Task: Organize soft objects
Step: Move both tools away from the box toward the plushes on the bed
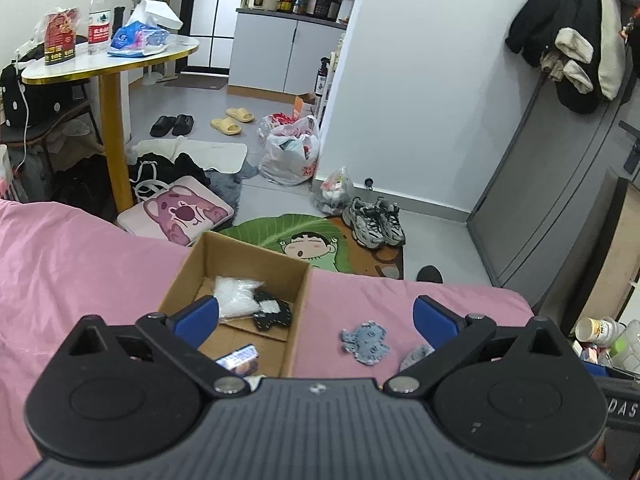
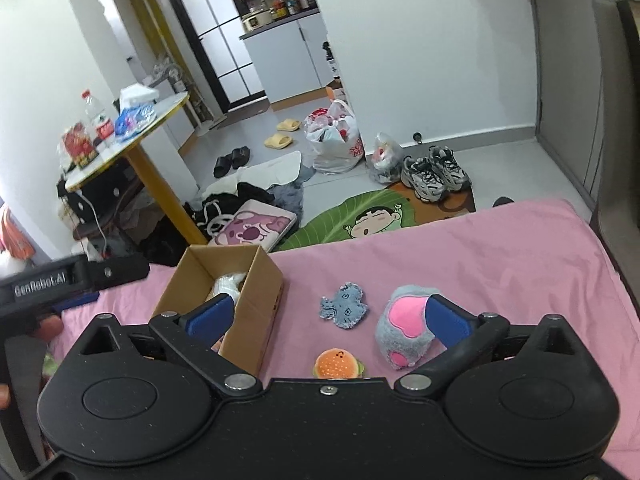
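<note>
Soft toys are spread over our pink bed sheet (image 2: 460, 248), next to the cardboard box (image 2: 256, 296) that's got a white bag (image 1: 236, 294) and a dark patch (image 1: 272, 312) in it. Biggest outside is the grey paw plush (image 2: 404, 328), then the denim elephant patch (image 2: 344, 306), then the tiny burger plush (image 2: 336, 364). We've got the left gripper (image 1: 316, 316) and right gripper (image 2: 328, 316) both spread wide, holding nothing.
</note>
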The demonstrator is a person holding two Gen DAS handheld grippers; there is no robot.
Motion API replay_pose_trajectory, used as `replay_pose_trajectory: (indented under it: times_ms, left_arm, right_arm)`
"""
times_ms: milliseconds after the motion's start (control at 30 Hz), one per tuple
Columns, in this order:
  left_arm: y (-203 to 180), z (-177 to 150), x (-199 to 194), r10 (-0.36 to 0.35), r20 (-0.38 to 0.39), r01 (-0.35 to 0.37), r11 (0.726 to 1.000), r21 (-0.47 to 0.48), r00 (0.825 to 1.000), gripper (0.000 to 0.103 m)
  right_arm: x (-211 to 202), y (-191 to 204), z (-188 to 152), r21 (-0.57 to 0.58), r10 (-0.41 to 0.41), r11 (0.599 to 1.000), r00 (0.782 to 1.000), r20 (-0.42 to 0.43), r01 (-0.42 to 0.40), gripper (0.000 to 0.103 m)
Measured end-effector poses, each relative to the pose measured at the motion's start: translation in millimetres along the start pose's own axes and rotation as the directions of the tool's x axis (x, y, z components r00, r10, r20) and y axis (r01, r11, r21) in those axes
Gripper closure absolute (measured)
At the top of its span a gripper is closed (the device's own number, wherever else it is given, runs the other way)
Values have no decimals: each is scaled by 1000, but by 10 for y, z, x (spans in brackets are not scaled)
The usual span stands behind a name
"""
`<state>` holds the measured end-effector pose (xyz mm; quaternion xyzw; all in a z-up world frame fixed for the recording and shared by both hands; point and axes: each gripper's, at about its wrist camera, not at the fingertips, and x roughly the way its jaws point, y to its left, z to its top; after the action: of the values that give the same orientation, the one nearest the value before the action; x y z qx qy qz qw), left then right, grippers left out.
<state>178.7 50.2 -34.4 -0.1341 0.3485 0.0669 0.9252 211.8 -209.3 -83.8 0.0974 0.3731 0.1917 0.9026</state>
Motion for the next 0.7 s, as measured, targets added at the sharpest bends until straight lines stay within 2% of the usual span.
replay_pose_trajectory:
  times_ms: [133, 367, 700]
  left_arm:
    - [-136, -35, 6, 1, -12, 0, 1000, 17, 1000, 0]
    - [-365, -119, 121, 20, -76, -18, 1000, 25, 997, 1]
    - [-663, -280, 317, 38, -88, -33, 998, 60, 995, 1]
  right_arm:
    - [-39, -109, -3, 21, 24, 999, 1000, 7, -24, 0]
    - [-35, -312, -9, 64, 50, 997, 999, 14, -50, 0]
    - [16, -670, -52, 157, 59, 986, 998, 11, -60, 0]
